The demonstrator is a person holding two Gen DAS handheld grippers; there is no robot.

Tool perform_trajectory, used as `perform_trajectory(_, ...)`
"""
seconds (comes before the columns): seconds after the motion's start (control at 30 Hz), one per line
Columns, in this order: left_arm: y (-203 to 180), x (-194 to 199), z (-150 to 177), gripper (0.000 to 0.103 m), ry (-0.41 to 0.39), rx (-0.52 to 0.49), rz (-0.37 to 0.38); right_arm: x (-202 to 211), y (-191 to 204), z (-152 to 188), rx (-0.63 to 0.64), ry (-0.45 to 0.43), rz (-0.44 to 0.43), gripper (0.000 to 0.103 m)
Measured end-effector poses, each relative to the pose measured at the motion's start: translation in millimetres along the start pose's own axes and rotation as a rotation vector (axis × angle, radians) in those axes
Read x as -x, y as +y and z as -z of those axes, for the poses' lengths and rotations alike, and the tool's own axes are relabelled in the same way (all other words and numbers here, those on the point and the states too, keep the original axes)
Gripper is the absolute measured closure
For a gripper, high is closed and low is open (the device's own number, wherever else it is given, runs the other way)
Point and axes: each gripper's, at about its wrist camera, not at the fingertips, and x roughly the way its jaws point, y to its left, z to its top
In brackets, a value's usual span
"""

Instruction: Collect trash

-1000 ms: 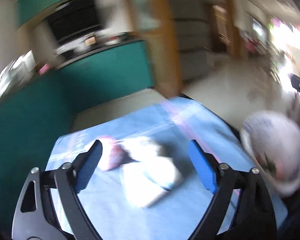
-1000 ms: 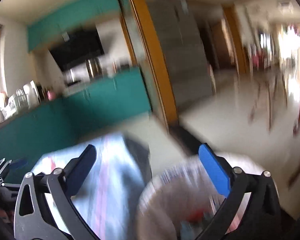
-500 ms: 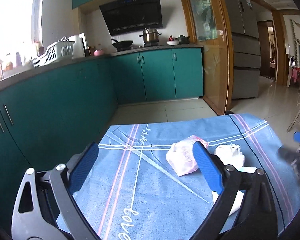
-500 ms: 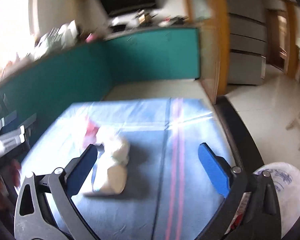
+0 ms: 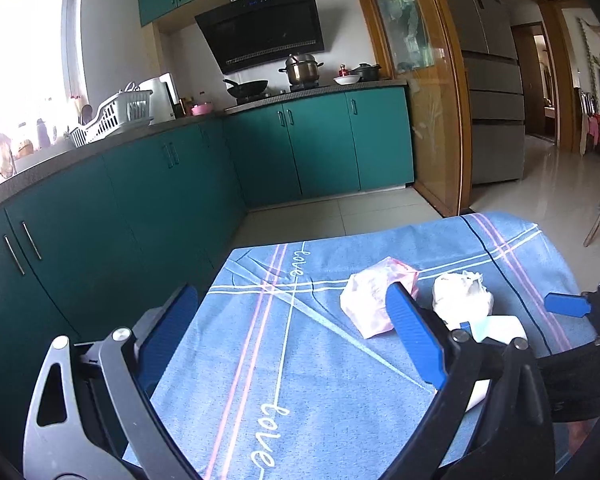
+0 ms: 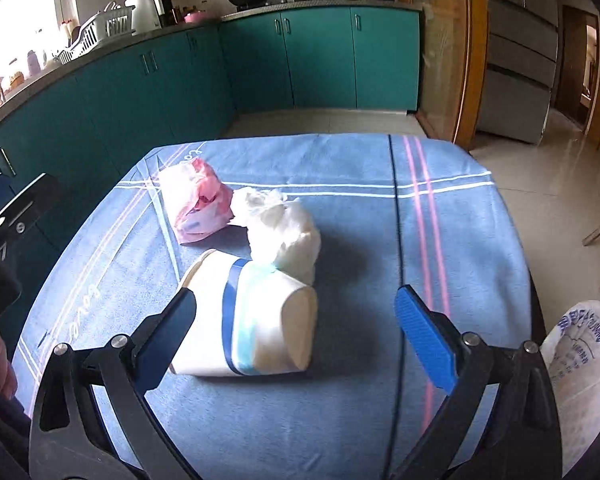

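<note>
Three pieces of trash lie on the blue tablecloth (image 6: 380, 240): a pink wrapper (image 6: 198, 206), a crumpled white tissue wad (image 6: 282, 232) and a white paper cup with blue bands (image 6: 248, 316) on its side. My right gripper (image 6: 296, 330) is open and empty, its left finger beside the cup's rim, the cup partly between the jaws. My left gripper (image 5: 292, 340) is open and empty over the cloth's left part; the pink wrapper (image 5: 374, 300), tissue (image 5: 462, 296) and cup (image 5: 496, 326) lie to its right, the cup partly hidden.
A trash bin lined with a white printed bag (image 6: 576, 364) stands off the table's right edge. Teal kitchen cabinets (image 5: 180, 184) run along the left and back. A glass door frame (image 5: 452, 120) and fridge (image 5: 496, 80) stand to the right.
Both views have swung from the bin back to the table. The right gripper has come close to the paper cup. The left gripper has steadied over the cloth's left side.
</note>
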Motion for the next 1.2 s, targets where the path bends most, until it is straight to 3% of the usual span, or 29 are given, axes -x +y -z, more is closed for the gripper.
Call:
perform_trajectory(0.23,4.1,1.2,3.2,0.008,0.002,-0.038,-0.017,-14.2,26.8,-0.3,0.09,0.045,0.072,0.006)
perform_trajectory(0.3,4.9,0.6,6.3,0.008,0.005,-0.054,-0.025,-17.6,28.5,2.4,0.103,0.056,0.061,0.014)
perform_trajectory(0.43,7.1,-3.3,9.2,0.008,0.021,-0.066,-0.032,-14.6,28.1,3.4,0.099,0.071,-0.005,0.039)
perform_trajectory(0.57,5.4,-5.8,10.5,0.008,0.037,-0.073,-0.028,-8.8,24.6,3.9,0.102,0.086,-0.035,0.049)
perform_trajectory(0.83,-1.6,-8.0,12.1,0.007,0.051,-0.101,-0.026,14.1,15.6,15.0,0.195,0.115,-0.125,0.051)
perform_trajectory(1.0,-9.8,-9.7,12.4,0.007,0.065,-0.112,-0.02,25.7,17.4,38.4,0.317,0.192,-0.262,0.051)
perform_trajectory(1.1,-13.0,-10.2,11.9,0.007,0.074,-0.112,-0.015,27.4,5.3,36.6,0.251,0.173,-0.297,0.051)
perform_trajectory(1.2,-13.5,-11.3,12.1,0.007,0.081,-0.11,-0.014,32.1,-12.9,24.4,0.163,0.111,-0.27,0.051)
